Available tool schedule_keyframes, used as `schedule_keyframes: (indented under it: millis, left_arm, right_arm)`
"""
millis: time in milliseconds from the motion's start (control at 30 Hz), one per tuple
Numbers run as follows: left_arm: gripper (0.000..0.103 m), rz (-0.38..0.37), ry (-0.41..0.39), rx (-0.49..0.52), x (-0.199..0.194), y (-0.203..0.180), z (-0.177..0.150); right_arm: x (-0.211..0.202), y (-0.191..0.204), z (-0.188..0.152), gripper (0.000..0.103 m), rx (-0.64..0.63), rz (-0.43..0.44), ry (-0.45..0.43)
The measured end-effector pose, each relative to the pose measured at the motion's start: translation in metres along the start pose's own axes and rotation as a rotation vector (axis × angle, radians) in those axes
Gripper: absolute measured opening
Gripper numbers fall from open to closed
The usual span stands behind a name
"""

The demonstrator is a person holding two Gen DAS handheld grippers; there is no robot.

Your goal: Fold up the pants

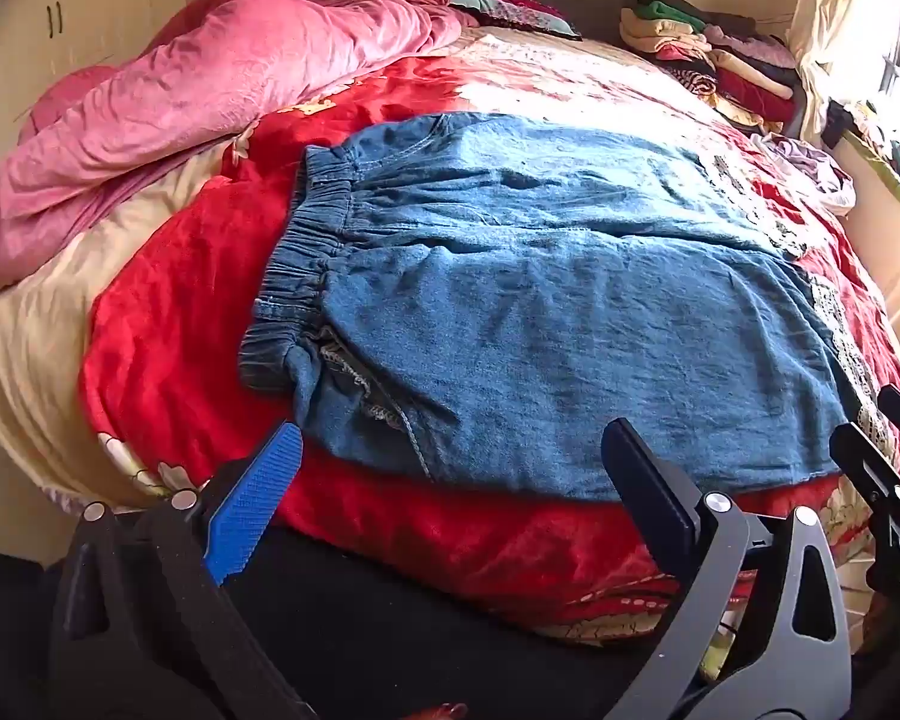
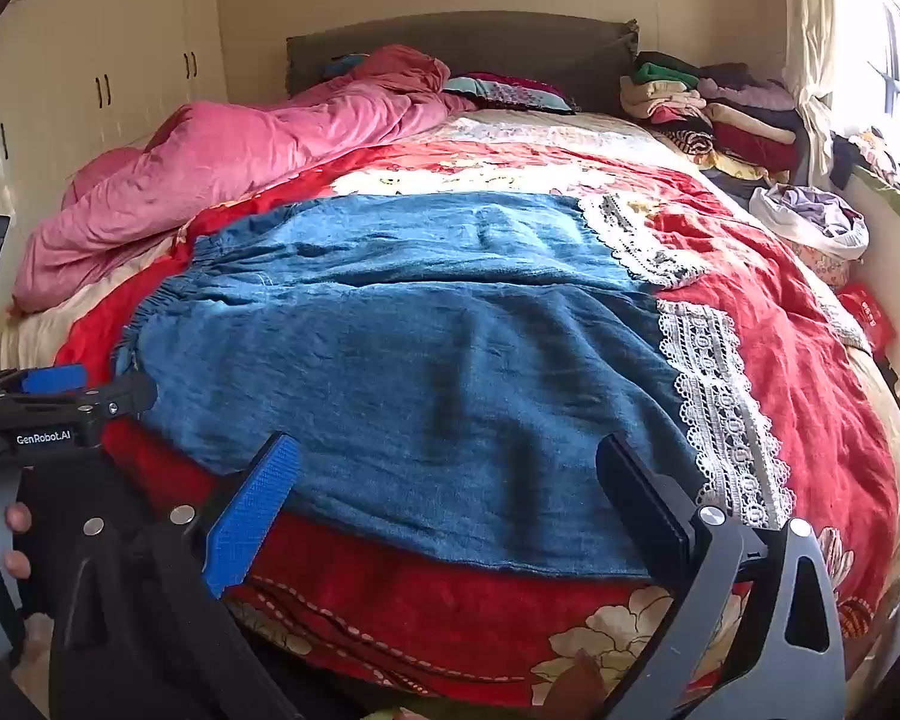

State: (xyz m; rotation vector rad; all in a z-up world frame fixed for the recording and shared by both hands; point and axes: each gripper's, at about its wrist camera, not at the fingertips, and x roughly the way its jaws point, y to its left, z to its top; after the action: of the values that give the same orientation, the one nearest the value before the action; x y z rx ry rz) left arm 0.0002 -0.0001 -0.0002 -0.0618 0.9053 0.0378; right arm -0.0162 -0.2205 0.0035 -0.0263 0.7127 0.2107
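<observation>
Blue denim pants (image 1: 540, 300) lie flat on the red bedspread, elastic waistband to the left, lace-trimmed leg hems to the right; they also show in the right wrist view (image 2: 426, 360). The two legs lie side by side, running left to right. My left gripper (image 1: 450, 450) is open and empty, just above the near edge of the pants by the waistband end. My right gripper (image 2: 450, 468) is open and empty over the near leg, close to the white lace hem (image 2: 720, 408). Each gripper shows at the edge of the other's view.
A red floral bedspread (image 2: 810, 360) covers the bed. A rumpled pink quilt (image 1: 210, 102) lies at the far left. Stacked folded clothes (image 2: 720, 114) sit at the far right by the headboard. A pale crumpled garment (image 2: 810, 216) lies near the window. Wardrobes stand left.
</observation>
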Motion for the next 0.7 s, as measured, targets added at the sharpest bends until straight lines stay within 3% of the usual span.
schedule_keyframes:
  millis: [700]
  left_arm:
    - [0.094, -0.011, -0.005, 0.006, -0.0028, -0.0036, 0.0003]
  right_arm:
    - [-0.003, 0.0062, 0.0012, 0.099, -0.012, 0.005, 0.0]
